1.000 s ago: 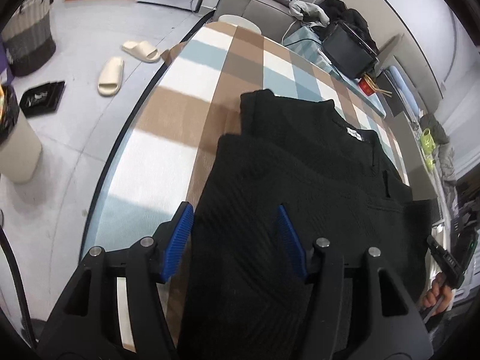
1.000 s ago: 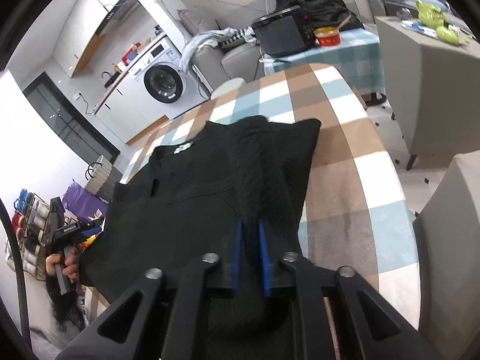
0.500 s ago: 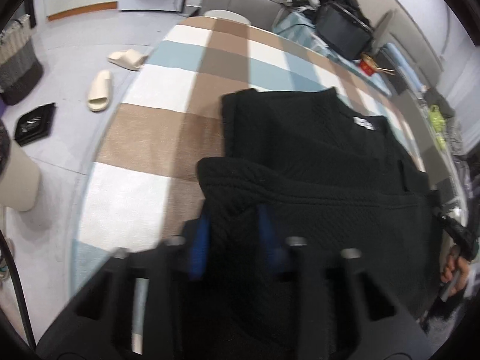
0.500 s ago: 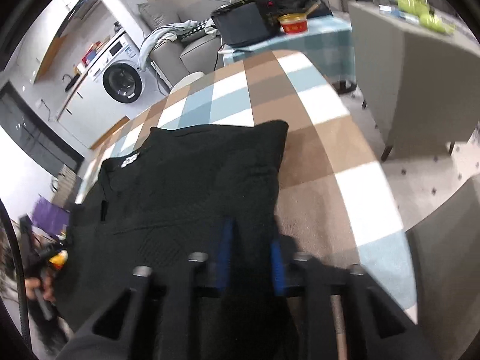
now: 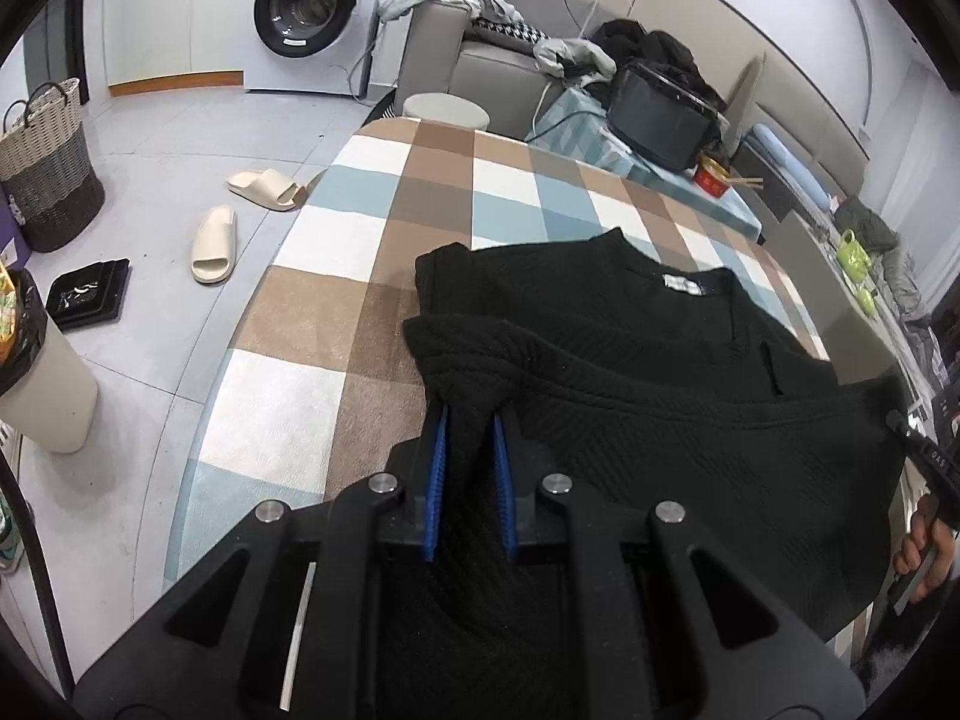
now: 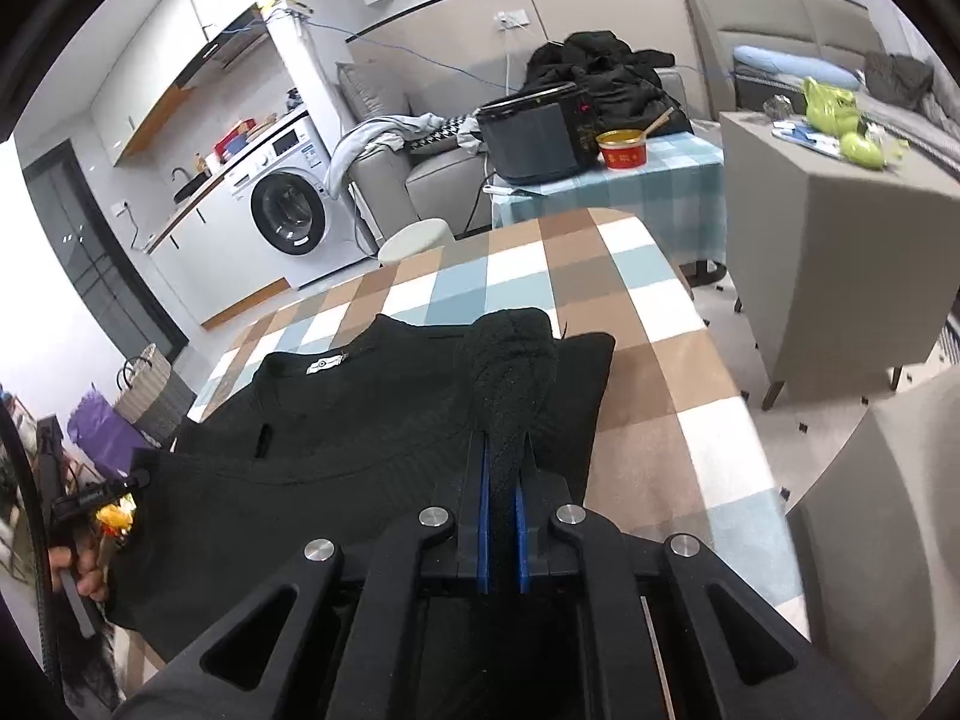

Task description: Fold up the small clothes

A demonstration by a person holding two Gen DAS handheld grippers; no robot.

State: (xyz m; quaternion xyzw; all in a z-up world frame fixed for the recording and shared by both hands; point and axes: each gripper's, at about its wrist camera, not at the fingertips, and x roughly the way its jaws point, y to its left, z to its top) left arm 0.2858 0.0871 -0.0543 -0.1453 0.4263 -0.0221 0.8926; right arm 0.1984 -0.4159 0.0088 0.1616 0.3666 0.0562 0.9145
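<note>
Nearest the left camera, the left gripper [image 5: 470, 420] has its blue jaws clenched on a bunched corner of the black knit top [image 5: 630, 360]; a second ago those jaws stood wide apart with the cloth lying flat between them. The pinched corner now rises off the counter [image 5: 336, 324] in a small peak just ahead of the jaws, where before the hem lay level.

In the right view, the right gripper [image 6: 503, 450] likewise grasps the opposite corner of the black knit top [image 6: 360, 414], the fabric squeezed into a ridge that stands up between and beyond the jaws. Earlier these jaws were only partly closed around the hem.

Ahead of both pairs of jaws, the rest of the garment lies spread on the checked counter [image 6: 660, 360], its neckline and white label [image 5: 682, 284] further on. The lifted hem sags between the two grips, and the person's other hand [image 5: 924, 546] shows at the far right edge of the left view.

Beyond the garment, the counter's checks run on to a round stool [image 5: 445, 108]. To the left of the left jaws, slippers [image 5: 213, 237] lie on the floor, with a washing machine [image 5: 306, 6] furthest back.
</note>
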